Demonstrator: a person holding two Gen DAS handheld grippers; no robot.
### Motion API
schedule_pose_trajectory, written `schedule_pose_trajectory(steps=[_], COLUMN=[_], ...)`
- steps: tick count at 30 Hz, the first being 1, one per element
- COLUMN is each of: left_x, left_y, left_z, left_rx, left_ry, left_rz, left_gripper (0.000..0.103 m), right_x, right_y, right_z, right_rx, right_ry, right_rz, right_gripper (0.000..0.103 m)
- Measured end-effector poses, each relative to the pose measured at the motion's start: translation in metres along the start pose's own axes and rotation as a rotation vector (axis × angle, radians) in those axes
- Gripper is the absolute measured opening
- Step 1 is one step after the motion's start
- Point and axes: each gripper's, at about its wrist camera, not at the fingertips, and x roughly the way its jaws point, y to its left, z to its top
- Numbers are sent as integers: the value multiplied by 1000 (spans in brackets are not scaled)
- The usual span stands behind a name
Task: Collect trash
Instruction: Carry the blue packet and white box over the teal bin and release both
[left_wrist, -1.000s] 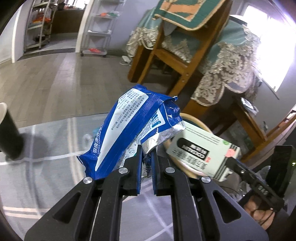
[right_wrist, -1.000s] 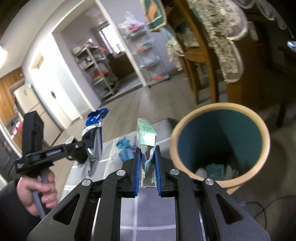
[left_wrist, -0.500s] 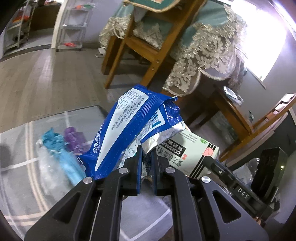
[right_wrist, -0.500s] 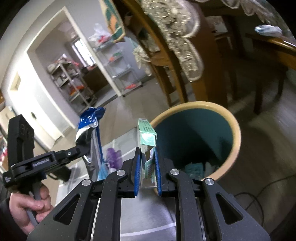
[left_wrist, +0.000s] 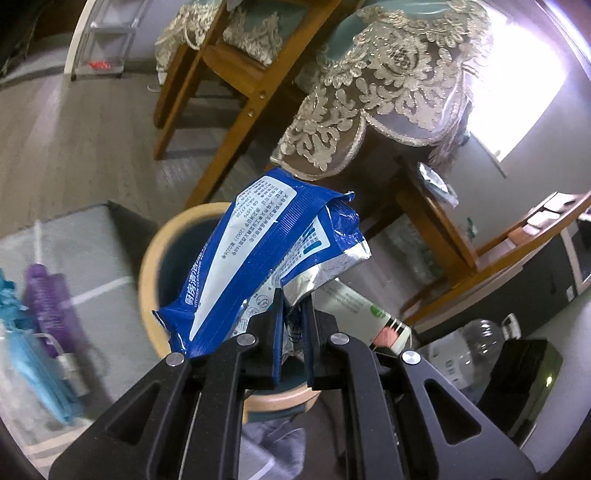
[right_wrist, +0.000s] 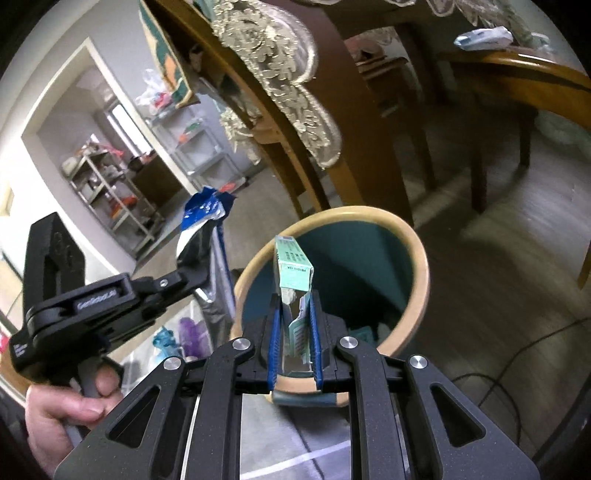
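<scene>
Your left gripper (left_wrist: 293, 314) pinches the wrapper (left_wrist: 269, 254); your right gripper (right_wrist: 293, 314) pinches the box (right_wrist: 293, 269); both have swung from the mat to above the bin (right_wrist: 417, 258), frame centre; release comes next.

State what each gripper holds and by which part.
Left gripper pinches the blue wipes packet at its torn silver end. Right gripper clamps the green carton by its lower end.

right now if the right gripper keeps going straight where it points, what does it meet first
Most likely the open mouth of the bin: the right gripper, shut on the green box, points over the near rim into it. Depth is unclear.
</scene>
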Motion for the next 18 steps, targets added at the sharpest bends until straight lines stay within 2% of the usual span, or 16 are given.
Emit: schedule_pose_trajectory(steps=[7, 14, 17, 18], left_x=[29, 42, 43, 42], left_y=[8, 19, 23, 25], left_z=[3, 0, -1, -1], left_rx=[-64, -99, -105, -105], left_ry=[20, 40, 43, 40], left_rz=[-66, -59, -54, -53], left_gripper=[8, 8, 14, 19], right_x=[5, 14, 17, 18], right_y=[-8, -9, -9, -9], right_z=[0, -2, -3, -4], right_rx=[19, 18, 13, 12], right_ry=[12, 35, 46, 53], right_rz=[-24, -40, -47, -51], right_gripper=[16, 16, 16, 17])
